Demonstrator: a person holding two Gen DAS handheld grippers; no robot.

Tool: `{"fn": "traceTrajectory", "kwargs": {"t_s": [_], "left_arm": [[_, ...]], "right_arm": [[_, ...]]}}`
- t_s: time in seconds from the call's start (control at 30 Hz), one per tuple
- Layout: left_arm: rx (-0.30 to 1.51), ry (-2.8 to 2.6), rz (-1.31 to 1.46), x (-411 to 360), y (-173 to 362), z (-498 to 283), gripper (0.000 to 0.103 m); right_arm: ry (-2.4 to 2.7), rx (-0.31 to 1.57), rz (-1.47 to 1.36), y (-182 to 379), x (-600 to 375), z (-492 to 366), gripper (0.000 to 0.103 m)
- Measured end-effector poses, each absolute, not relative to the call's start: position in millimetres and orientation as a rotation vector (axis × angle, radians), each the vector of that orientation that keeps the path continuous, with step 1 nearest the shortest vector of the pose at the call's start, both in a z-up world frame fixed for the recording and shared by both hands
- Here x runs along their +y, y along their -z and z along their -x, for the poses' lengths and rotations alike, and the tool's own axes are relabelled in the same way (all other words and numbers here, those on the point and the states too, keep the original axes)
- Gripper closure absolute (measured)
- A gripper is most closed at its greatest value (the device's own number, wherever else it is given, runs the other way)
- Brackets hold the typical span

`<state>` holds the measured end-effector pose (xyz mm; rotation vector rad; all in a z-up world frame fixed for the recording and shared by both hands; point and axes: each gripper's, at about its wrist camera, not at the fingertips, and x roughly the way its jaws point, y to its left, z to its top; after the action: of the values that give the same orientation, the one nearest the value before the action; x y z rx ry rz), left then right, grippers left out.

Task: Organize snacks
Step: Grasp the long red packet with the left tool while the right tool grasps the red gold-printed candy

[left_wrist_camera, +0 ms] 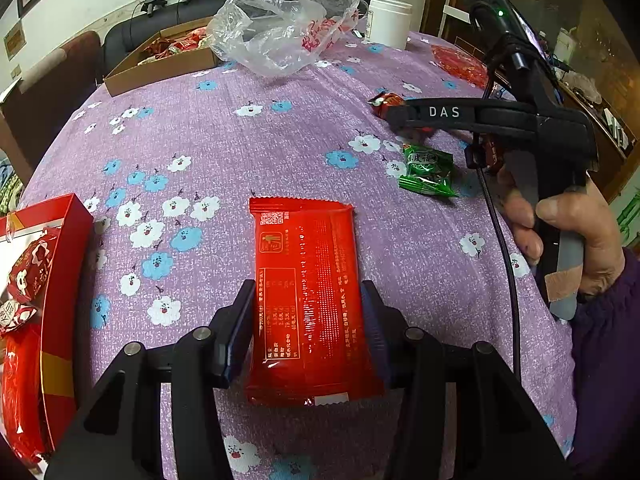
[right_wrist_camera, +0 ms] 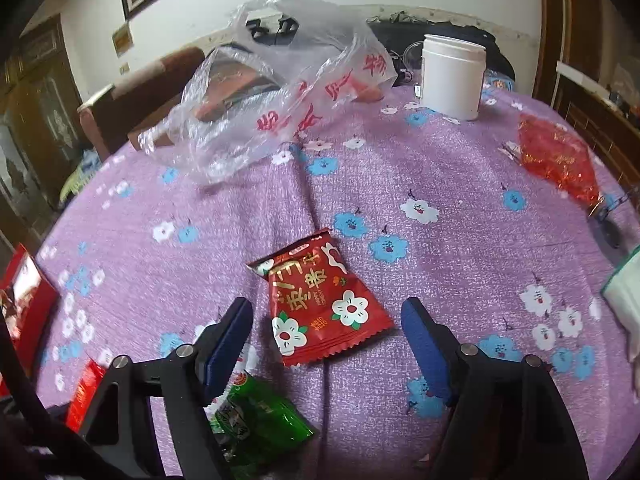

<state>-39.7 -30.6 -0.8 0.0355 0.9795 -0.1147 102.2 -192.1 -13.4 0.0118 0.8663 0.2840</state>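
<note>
A long red snack pack (left_wrist_camera: 304, 248) sits lengthwise between my left gripper's (left_wrist_camera: 306, 320) fingers, and both blue pads press its sides, so the gripper is shut on it. A small red flowered packet (right_wrist_camera: 316, 292) lies on the purple flowered tablecloth (right_wrist_camera: 440, 260). My right gripper (right_wrist_camera: 328, 332) is open around it, with a gap on each side. In the left wrist view the same right gripper (left_wrist_camera: 400, 122), held by a hand (left_wrist_camera: 592, 240), reaches over that packet (left_wrist_camera: 384, 102). A green candy packet (left_wrist_camera: 428, 170) lies close by, and it also shows under the right gripper's left finger (right_wrist_camera: 260, 416).
A red gift box (left_wrist_camera: 64, 280) holding snacks stands at the left edge. At the back are a cardboard box (left_wrist_camera: 160, 64) of snacks, a crumpled clear plastic bag (right_wrist_camera: 280, 92) and a white jar (right_wrist_camera: 452, 76). A red crinkly bag (right_wrist_camera: 556, 160) lies at the right.
</note>
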Motion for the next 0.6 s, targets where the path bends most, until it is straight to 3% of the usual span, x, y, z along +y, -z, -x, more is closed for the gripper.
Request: {"fn": "traceTrajectory", "kwargs": {"t_s": [0.17,0.33,0.4,0.53,0.6], "left_arm": [[0.974,0.122,0.009,-23,0,42,0.055],[0.967,0.119,0.012,-19,-1,48,0.055],[0.964,0.119,0.014,-17,-1,51,0.056],[0.984,0.112,-0.003,-15,-2,53,0.055],[0.992,0.106,-0.009,-16,-2,53,0.055]], "right_arm": [[-0.275,0.862,-0.026,11,-195,-98,0.066],[-0.347,0.879,-0.144,4,-207,-96,0.081],[-0.395,0.894,-0.190,2,-210,-95,0.099],[-0.367,0.935,-0.178,8,-209,-97,0.099],[-0.365,0.948,-0.232,9,-218,-101,0.093]]}}
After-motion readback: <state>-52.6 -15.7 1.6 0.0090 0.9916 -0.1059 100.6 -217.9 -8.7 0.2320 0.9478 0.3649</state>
